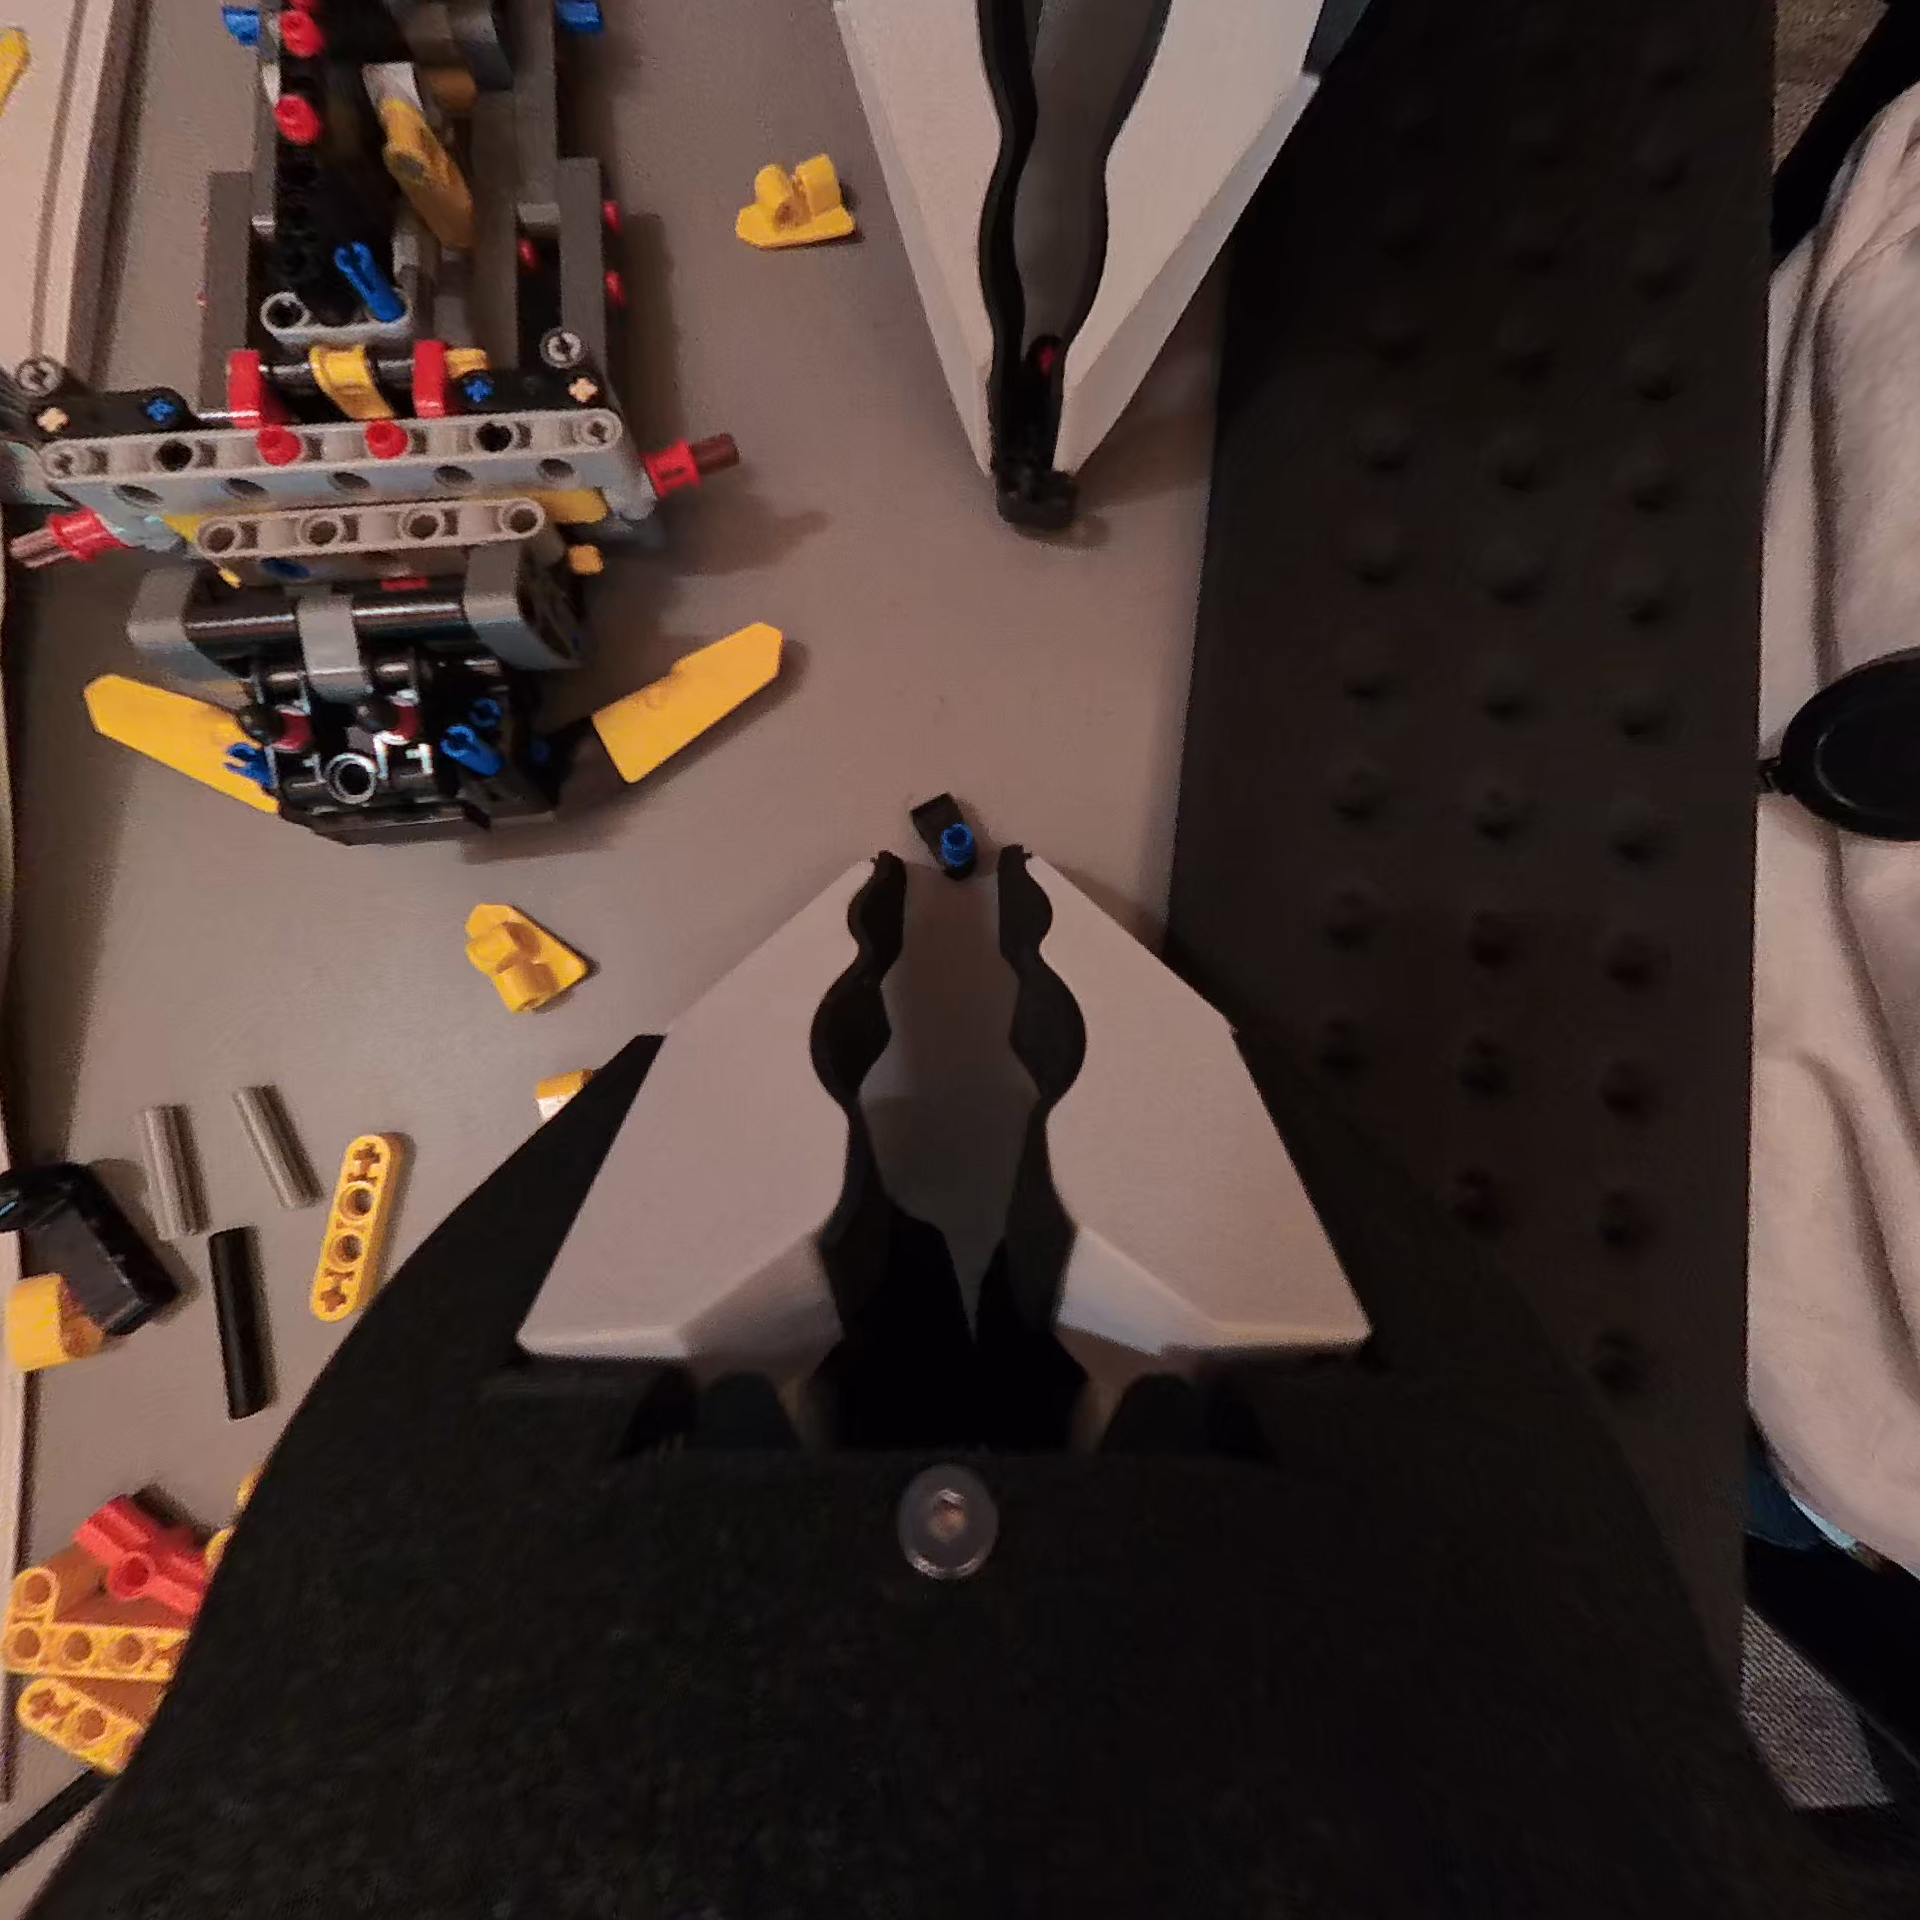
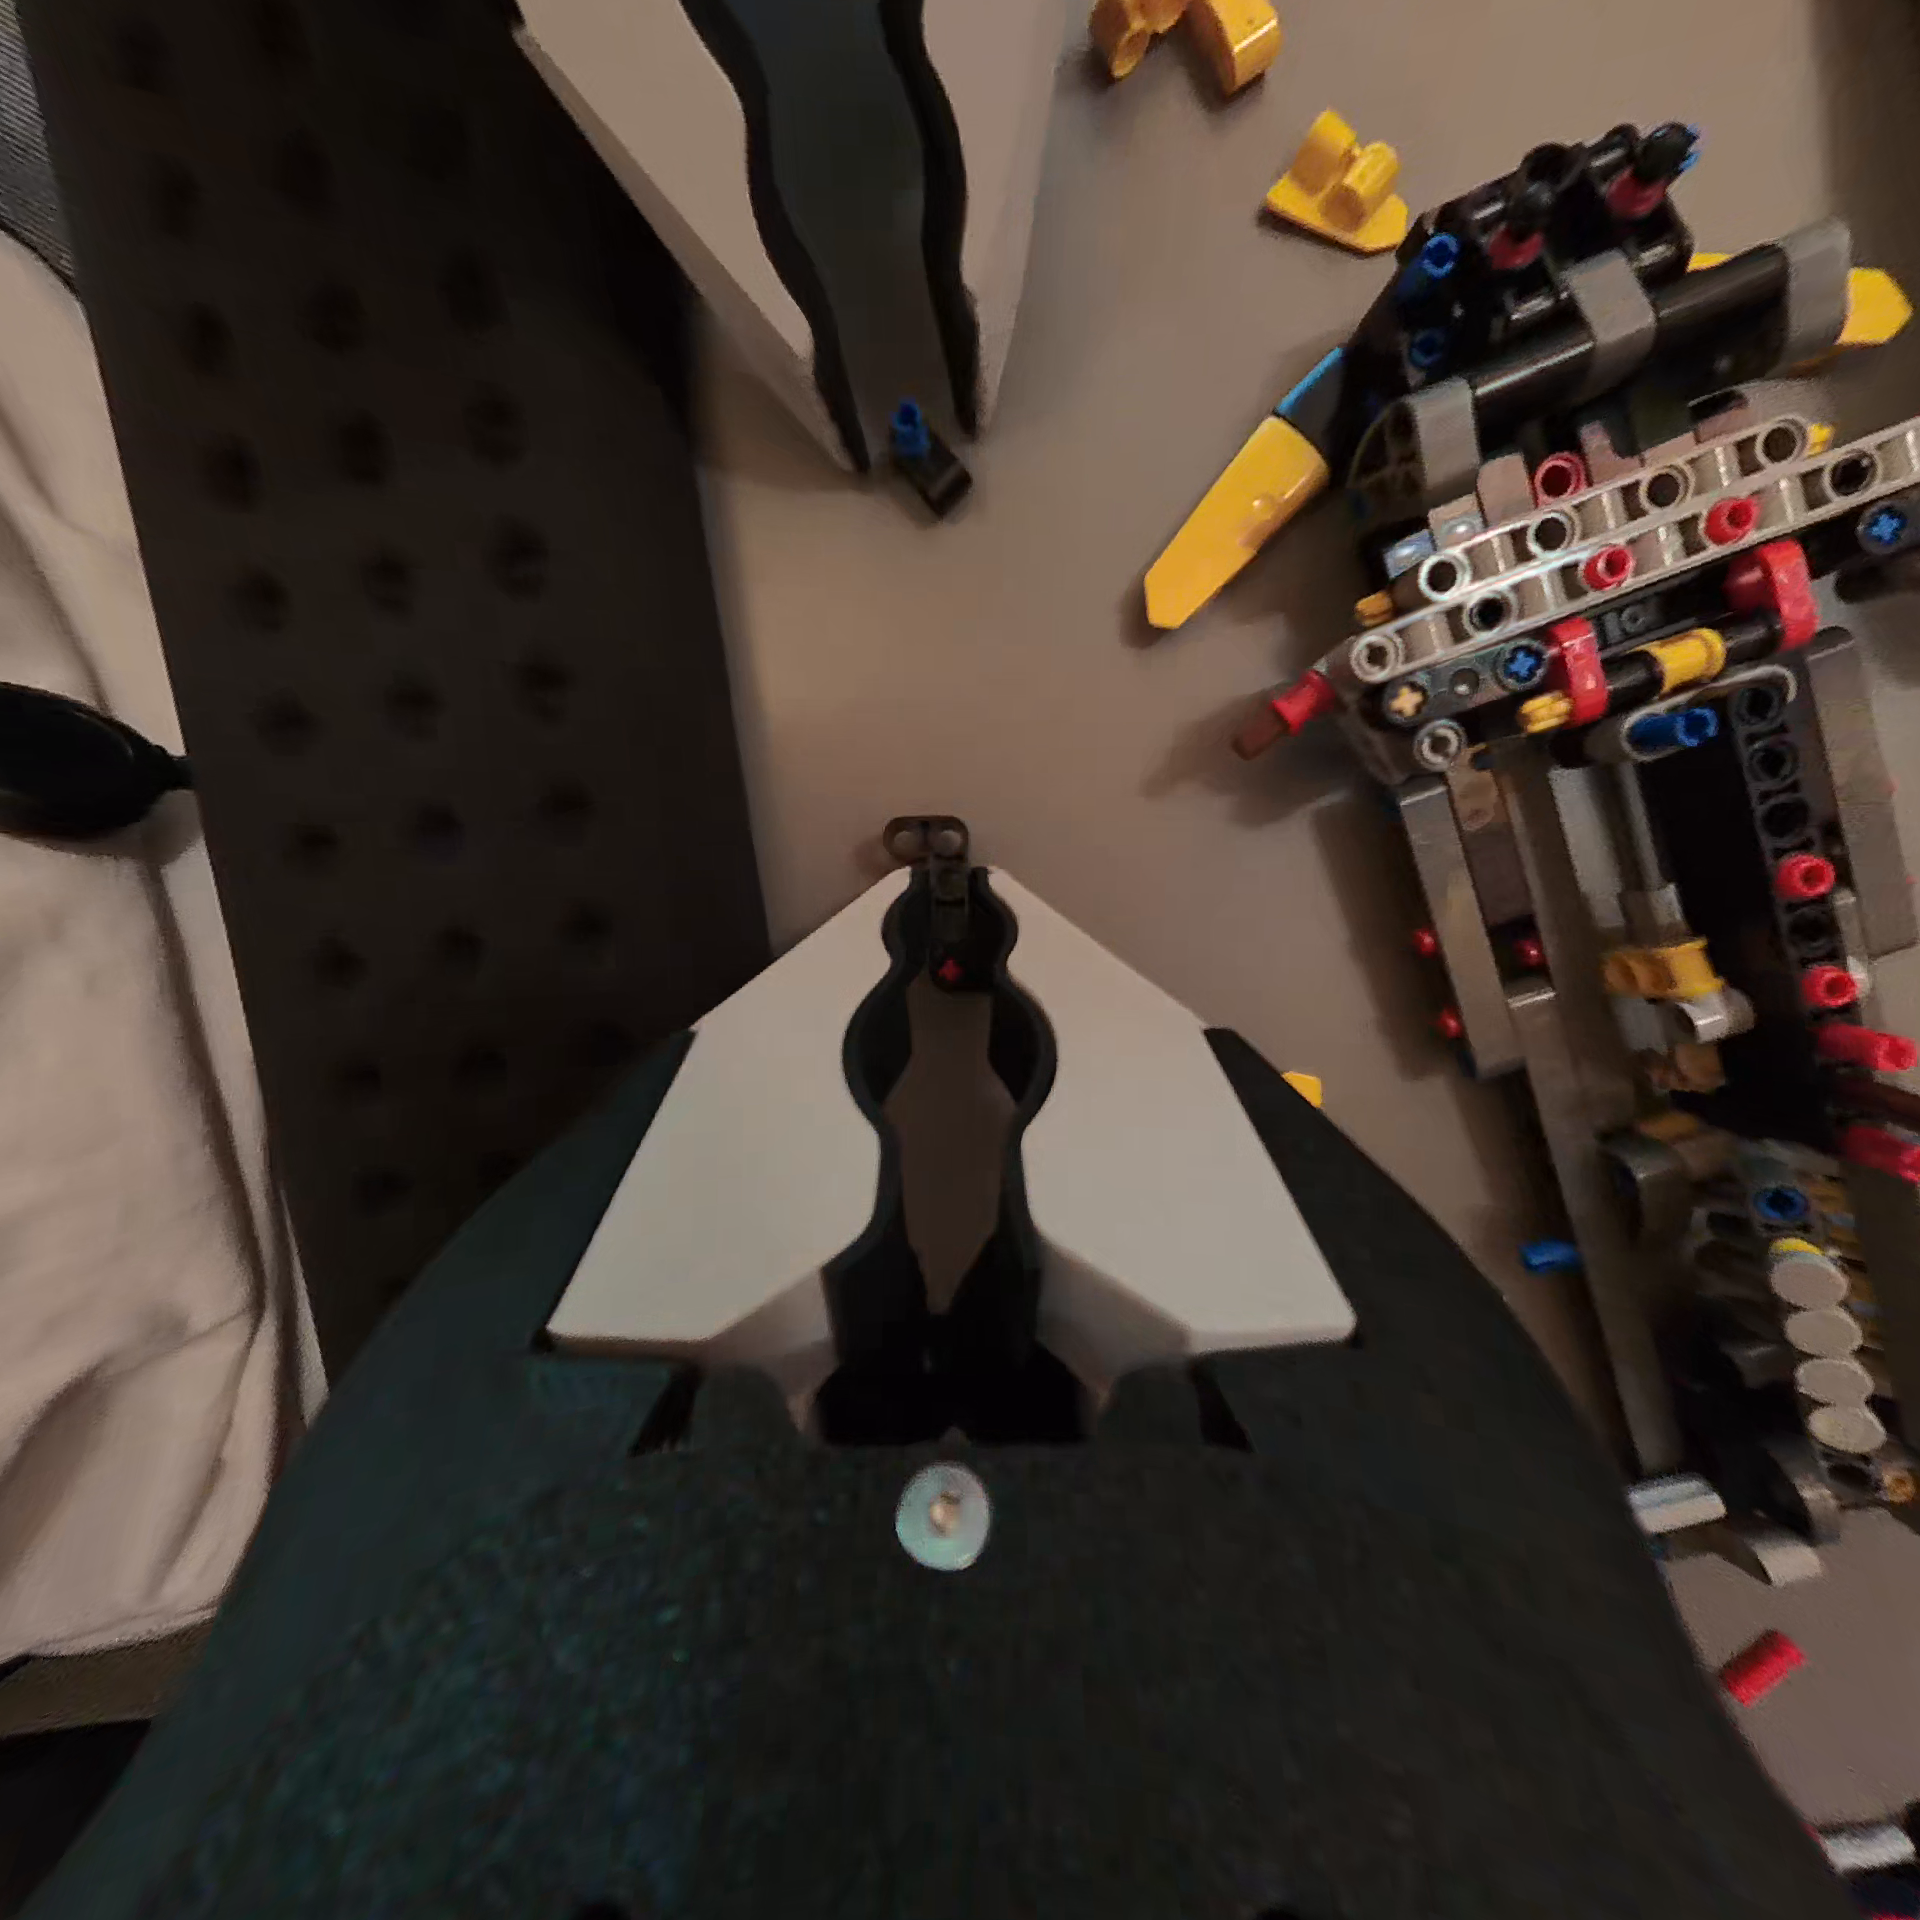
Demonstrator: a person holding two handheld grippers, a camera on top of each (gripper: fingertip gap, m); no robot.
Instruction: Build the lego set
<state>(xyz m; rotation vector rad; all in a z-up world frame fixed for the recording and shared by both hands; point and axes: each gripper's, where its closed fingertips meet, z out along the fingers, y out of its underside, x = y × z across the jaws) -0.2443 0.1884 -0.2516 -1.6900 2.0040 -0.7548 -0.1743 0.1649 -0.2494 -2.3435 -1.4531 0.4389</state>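
My left gripper (image 1: 948,860) is open low over the grey table. A small black piece with a blue pin (image 1: 943,831) lies right at its fingertips, not clamped. It also shows in the right wrist view (image 2: 925,462). My right gripper (image 2: 940,873) is shut on a small black connector (image 2: 928,836) with a red pin further back between the fingers. It faces the left gripper across a short gap and shows at the top of the left wrist view (image 1: 1034,488). The partly built lego vehicle (image 1: 332,468) stands beside both grippers (image 2: 1610,675).
A black dimpled foam mat (image 1: 1507,727) runs along the table edge, with pale cloth beyond. Loose yellow pieces (image 1: 795,203) (image 1: 520,956) lie near the model. Grey and black axles (image 1: 171,1169), a yellow beam (image 1: 353,1226) and a pile of yellow and red parts (image 1: 94,1621) lie at lower left. The tips of one gripper are about 8 cm away from the tips of the other.
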